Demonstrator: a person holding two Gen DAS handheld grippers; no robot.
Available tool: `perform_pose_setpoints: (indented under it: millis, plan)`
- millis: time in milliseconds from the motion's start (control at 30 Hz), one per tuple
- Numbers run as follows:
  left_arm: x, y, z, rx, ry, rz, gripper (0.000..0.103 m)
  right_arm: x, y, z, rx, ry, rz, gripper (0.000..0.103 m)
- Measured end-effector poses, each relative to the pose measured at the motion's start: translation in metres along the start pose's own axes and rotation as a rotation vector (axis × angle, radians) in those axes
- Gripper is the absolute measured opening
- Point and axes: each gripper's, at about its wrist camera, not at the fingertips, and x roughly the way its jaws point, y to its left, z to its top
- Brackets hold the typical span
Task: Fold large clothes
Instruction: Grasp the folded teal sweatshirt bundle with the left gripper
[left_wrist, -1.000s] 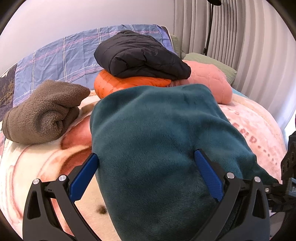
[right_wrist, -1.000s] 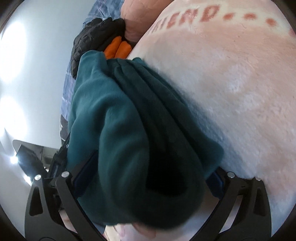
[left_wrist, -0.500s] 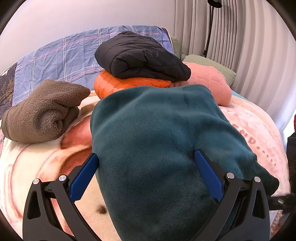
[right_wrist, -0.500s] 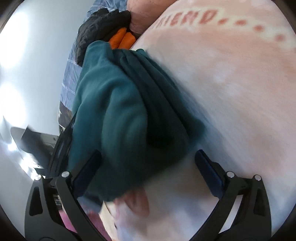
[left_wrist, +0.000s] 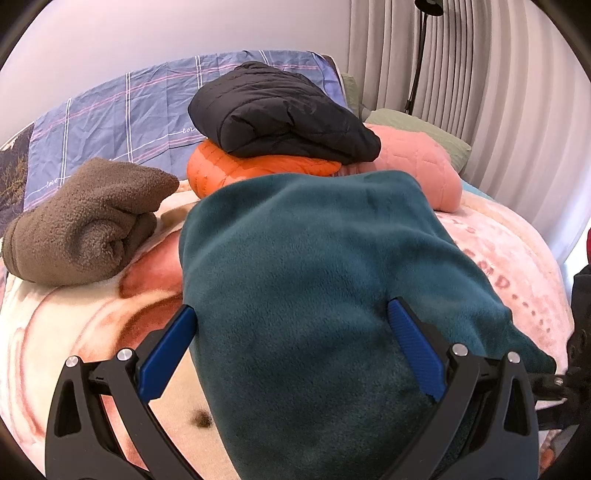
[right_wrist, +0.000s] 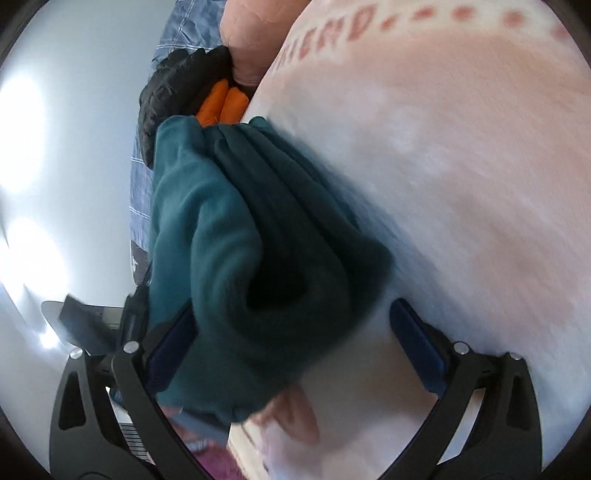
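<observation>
Teal fleece (left_wrist: 317, 280); pink blanket (left_wrist: 517, 258), red lettering.

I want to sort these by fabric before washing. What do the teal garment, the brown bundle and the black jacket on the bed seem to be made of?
Teal garment: soft matte fleece, judging by its short fuzzy nap. Brown bundle: a nubbier, pilled fleece, perhaps sherpa. Black jacket: smooth, slightly shiny quilted shell with stitched puffed channels, probably nylon or polyester; its filling cannot be seen.
</observation>
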Motion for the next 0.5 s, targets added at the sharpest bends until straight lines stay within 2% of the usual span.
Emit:
perform_pose_setpoints:
  millis: [167,267,500]
  plan:
    - [0.0,0.003,-0.002,-0.014,-0.001,-0.005,0.102,0.027,0.008,0.008,-0.015,-0.052,0.026,0.101]
    - [0.001,0.005,-0.001,-0.031,0.004,-0.013,0.102,0.029,0.007,0.007,-0.071,-0.093,0.068,0.101]
    - [-0.001,0.008,-0.002,-0.039,-0.004,-0.02,0.102,0.03,0.007,0.013,-0.089,-0.075,0.07,0.096]
